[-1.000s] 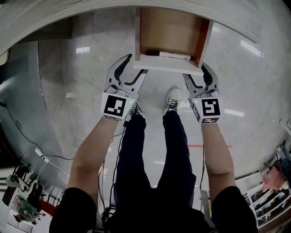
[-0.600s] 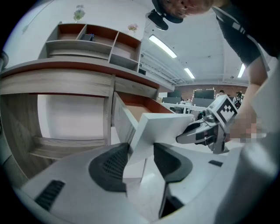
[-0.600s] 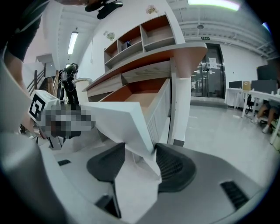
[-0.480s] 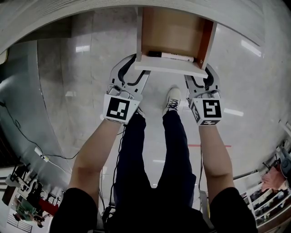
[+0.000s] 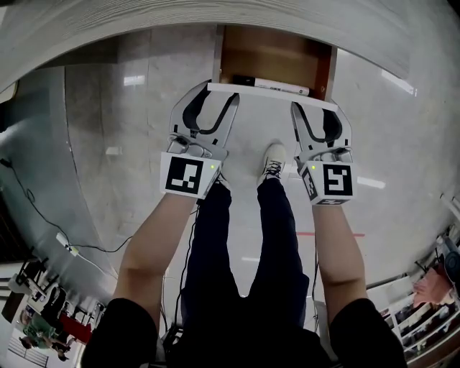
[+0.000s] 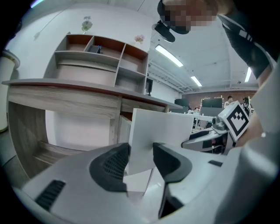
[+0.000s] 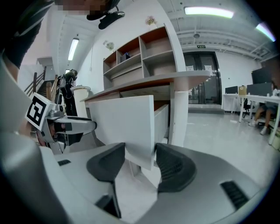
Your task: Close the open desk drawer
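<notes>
Drawer (image 5: 277, 54) juts partly open from under the desk (image 5: 144, 18), a marker (image 5: 272, 85) inside. I see jaws of my left gripper (image 5: 213, 95) closing astride its white front (image 5: 272, 97) at the left end, my right gripper (image 5: 317, 109) apart astride the right end.

A black cable (image 5: 29, 195) trails across the glossy grey floor (image 5: 108, 108).

Drawer (image 5: 277, 56) now pushed further into desk (image 5: 144, 18).

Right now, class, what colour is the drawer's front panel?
White; the drawer front shows best in the right gripper view.
</notes>
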`<state>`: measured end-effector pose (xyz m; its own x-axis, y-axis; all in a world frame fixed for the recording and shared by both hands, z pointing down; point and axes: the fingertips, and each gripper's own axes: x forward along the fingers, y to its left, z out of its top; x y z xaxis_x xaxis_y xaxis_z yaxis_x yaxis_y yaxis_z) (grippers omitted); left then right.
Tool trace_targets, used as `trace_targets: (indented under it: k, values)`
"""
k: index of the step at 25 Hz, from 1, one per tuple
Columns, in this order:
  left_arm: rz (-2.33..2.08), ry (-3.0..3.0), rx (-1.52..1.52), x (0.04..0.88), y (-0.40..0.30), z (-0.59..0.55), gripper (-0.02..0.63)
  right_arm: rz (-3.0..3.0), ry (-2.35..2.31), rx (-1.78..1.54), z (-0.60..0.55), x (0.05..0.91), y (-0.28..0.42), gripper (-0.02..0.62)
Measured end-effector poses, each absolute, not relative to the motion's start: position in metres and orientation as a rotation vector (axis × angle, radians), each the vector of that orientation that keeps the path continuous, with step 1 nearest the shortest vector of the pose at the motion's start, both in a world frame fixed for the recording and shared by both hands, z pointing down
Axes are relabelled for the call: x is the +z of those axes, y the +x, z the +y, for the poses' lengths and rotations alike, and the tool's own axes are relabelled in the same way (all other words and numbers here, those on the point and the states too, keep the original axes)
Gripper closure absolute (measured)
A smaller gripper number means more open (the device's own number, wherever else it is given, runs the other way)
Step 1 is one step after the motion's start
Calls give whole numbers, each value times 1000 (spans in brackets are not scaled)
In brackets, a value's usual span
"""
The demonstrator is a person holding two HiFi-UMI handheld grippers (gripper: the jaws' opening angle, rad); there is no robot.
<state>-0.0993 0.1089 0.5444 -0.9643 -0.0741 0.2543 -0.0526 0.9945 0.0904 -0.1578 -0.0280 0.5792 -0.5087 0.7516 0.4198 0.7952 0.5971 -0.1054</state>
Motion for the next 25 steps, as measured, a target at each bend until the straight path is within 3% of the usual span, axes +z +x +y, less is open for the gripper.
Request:
trace_targets:
  k: [25]
  values:
    - [-2840,-9,-42,542,-176,145,419,-2490,-1076,-181,6,569,-241,353]
